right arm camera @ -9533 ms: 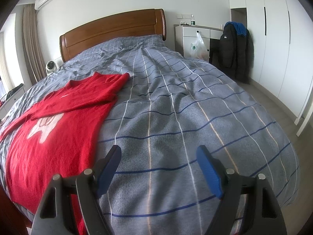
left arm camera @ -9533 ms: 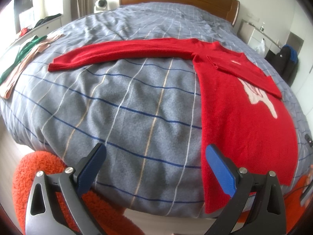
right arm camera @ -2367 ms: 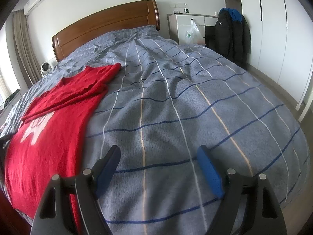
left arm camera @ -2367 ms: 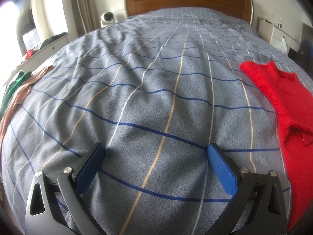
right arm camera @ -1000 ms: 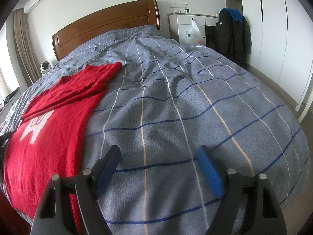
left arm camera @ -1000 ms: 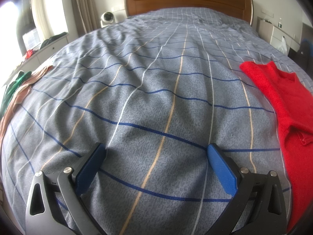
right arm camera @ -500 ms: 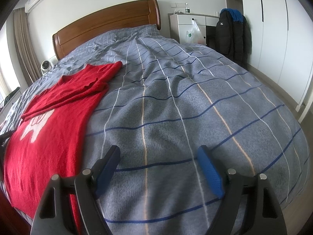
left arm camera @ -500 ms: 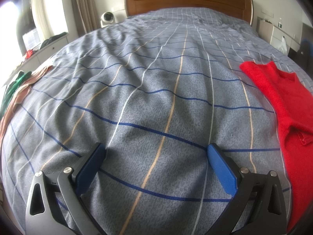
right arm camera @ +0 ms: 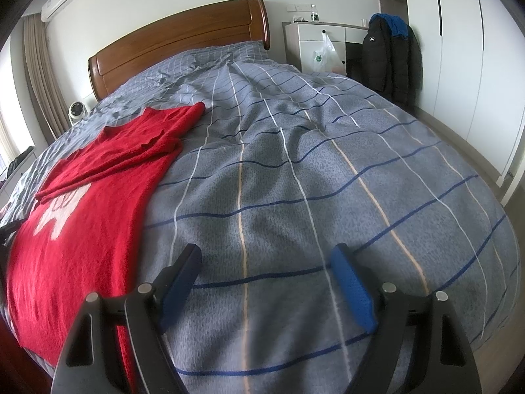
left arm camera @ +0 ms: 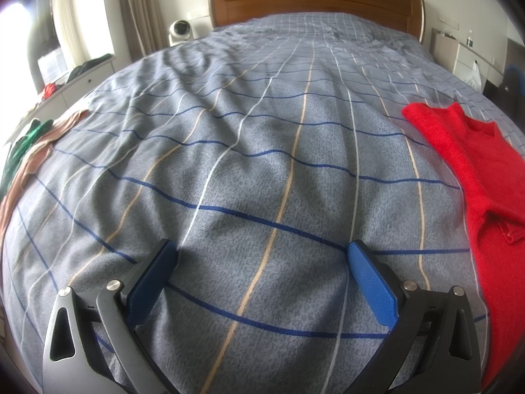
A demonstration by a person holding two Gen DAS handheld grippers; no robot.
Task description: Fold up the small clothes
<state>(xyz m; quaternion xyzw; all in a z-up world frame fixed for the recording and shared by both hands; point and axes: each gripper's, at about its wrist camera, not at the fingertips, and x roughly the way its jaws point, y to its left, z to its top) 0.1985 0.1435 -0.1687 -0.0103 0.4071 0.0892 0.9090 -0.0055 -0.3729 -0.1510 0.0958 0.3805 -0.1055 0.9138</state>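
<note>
A red knitted sweater (right arm camera: 82, 203) with a white print lies flat on the grey checked bed cover (right arm camera: 295, 164), one sleeve folded across its chest. In the left wrist view the same sweater (left arm camera: 485, 170) runs down the right edge. My left gripper (left arm camera: 262, 256) hovers open over bare cover, well to the left of the sweater. My right gripper (right arm camera: 265, 259) is open too, over bare cover just right of the sweater's side edge. Nothing sits between either pair of blue pads.
Green and tan clothes (left arm camera: 23, 154) lie at the bed's left edge. A wooden headboard (left arm camera: 315, 0) closes the far end. A white dresser (right arm camera: 315, 46), a hanging dark jacket (right arm camera: 387, 55) and white wardrobe doors (right arm camera: 459, 52) stand to the right.
Long ago the sweater's left sleeve lay stretched out across the bed; now it is folded in and the left gripper faces bare cover. Over the last second nothing has moved.
</note>
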